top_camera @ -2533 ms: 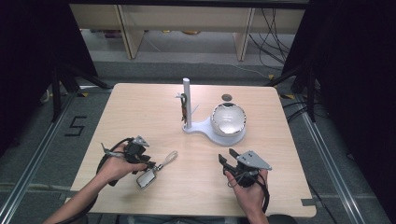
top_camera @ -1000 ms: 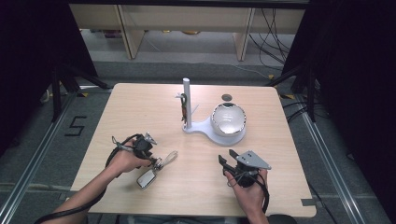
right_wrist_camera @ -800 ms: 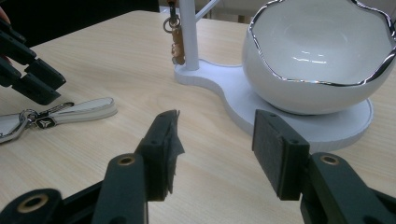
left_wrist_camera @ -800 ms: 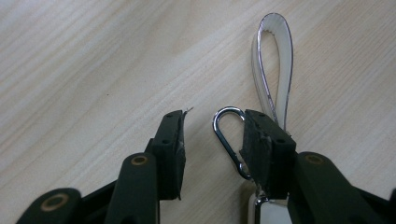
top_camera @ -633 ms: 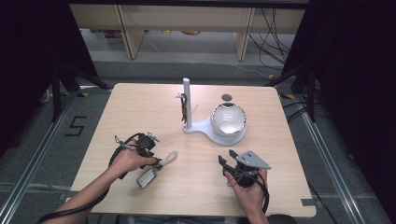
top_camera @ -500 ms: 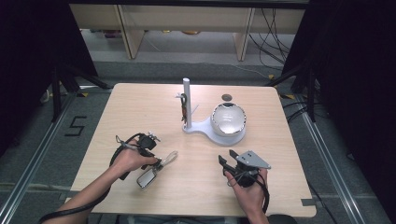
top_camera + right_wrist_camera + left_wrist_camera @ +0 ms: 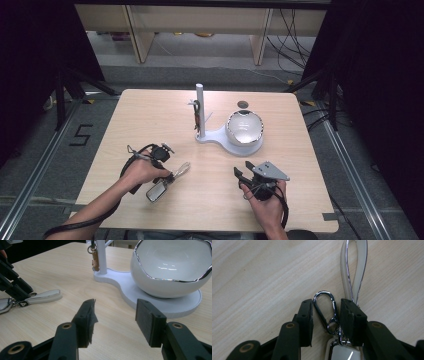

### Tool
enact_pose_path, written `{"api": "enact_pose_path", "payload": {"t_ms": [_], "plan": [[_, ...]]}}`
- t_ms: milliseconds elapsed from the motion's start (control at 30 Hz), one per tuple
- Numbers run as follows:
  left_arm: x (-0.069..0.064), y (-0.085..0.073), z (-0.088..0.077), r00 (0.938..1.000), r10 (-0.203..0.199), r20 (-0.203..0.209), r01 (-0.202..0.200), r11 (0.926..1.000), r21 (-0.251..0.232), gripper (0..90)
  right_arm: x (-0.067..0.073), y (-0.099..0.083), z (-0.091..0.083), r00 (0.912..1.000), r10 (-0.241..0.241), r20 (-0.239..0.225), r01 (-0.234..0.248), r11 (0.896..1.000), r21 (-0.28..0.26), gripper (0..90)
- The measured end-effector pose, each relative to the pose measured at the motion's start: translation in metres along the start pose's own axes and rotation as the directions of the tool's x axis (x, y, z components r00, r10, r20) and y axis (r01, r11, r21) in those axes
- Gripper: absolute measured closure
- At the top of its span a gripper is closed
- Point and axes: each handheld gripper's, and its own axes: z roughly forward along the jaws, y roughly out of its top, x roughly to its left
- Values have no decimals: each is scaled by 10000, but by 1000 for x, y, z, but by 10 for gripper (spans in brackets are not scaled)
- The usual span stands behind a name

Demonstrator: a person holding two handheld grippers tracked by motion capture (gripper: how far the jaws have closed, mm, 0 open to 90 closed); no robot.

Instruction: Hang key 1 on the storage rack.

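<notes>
The left claw [image 7: 325,311] has just been closing around a silver metal snap hook [image 7: 325,311] on the pale wooden table [image 7: 262,277], pads not yet pressing; the right claw [image 7: 116,320] gapes wide, holding nothing.

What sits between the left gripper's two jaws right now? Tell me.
The left gripper has the keychain's silver carabiner clip lying on the table between its jaws, which have just been closing. The left gripper view shows this, with small gaps on both sides.

Grey floor [image 7: 45,165] — dark curtains [image 7: 380,75]
</notes>
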Motion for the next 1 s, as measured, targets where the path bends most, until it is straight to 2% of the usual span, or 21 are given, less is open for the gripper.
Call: {"api": "enact_pose_path", "payload": {"t_ms": [33,67,200,233,267,300,333,467,500,533,567,600,633,700,800,1000], "plan": [[-1,0,0,9999,98,-33,-98,9999,95,623,0,0,0,10000,-26,50,26,10000,36,503],[0,0,0,9991,401,-133,-400,9991,132,628,0,0,0,10000,-29,37,29,10000,6,503],[-2,0,0,9981,542,-287,-536,9984,206,655,2,1,-3,9998,175,55,-176,9997,172,503],[-2,0,0,9971,687,-339,-677,9973,288,670,1,1,-2,10000,-57,28,57,10000,45,503],[-2,0,0,9959,814,-389,-802,9963,317,686,1,1,-2,10000,44,9,-44,10000,71,503],[-3,0,0,9953,888,-391,-875,9956,332,692,0,1,-1,10000,-57,55,57,10000,41,502],[-3,0,0,9951,904,-407,-893,9956,299,693,2,0,-2,9997,205,135,-207,9997,141,502],[-3,0,-2,9868,1548,-479,-1528,9873,424,718,0,1,-1,9996,-248,114,248,9997,-8,502],[-3,1,-3,9864,1583,-444,-1566,9868,411,726,-1,1,-1,9996,-260,99,259,9996,61,501],[-3,2,-3,9866,1580,-409,-1562,9868,435,736,3,0,-2,9997,235,110,-236,9996,159,501],[-3,2,-3,9871,1549,-413,-1533,9874,400,738,3,0,-2,9996,241,111,-243,9996,164,502],[-3,2,-3,9879,1491,-428,-1477,9884,352,732,0,1,-2,10000,-42,76,41,9999,144,501],[-3,2,-2,9865,1577,-439,-1555,9866,496,727,0,1,-2,9999,-56,84,55,9999,146,501],[-4,1,-1,9856,1613,-512,-1588,9861,496,712,0,0,-1,9999,-27,98,26,10000,65,500],[-6,0,-1,9811,1824,-653,-1790,9824,541,712,-1,0,-1,10000,21,74,-22,10000,15,500],[-4,-2,-1,9819,1810,-551,-1784,9827,501,720,-1,0,-1,10000,41,16,-41,10000,-16,499]]}}
